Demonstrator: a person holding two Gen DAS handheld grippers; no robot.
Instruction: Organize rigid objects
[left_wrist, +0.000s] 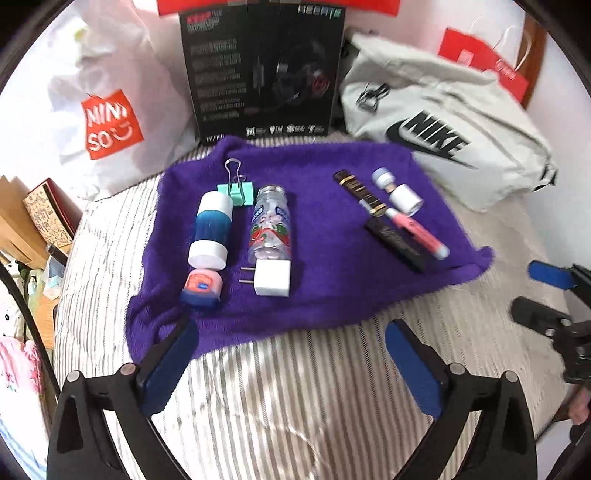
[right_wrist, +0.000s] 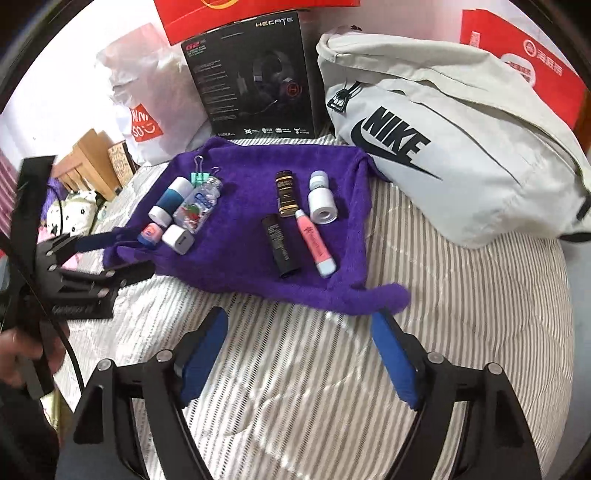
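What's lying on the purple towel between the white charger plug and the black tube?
Nothing: between the white charger plug and the black tube only bare purple towel shows, clearest in the right wrist view.

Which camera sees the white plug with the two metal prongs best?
The left wrist view. There the white charger plug lies close and large on the purple towel, with both prongs plainly showing. In the right wrist view the plug is small and off to the left, turned so its prongs are hidden.
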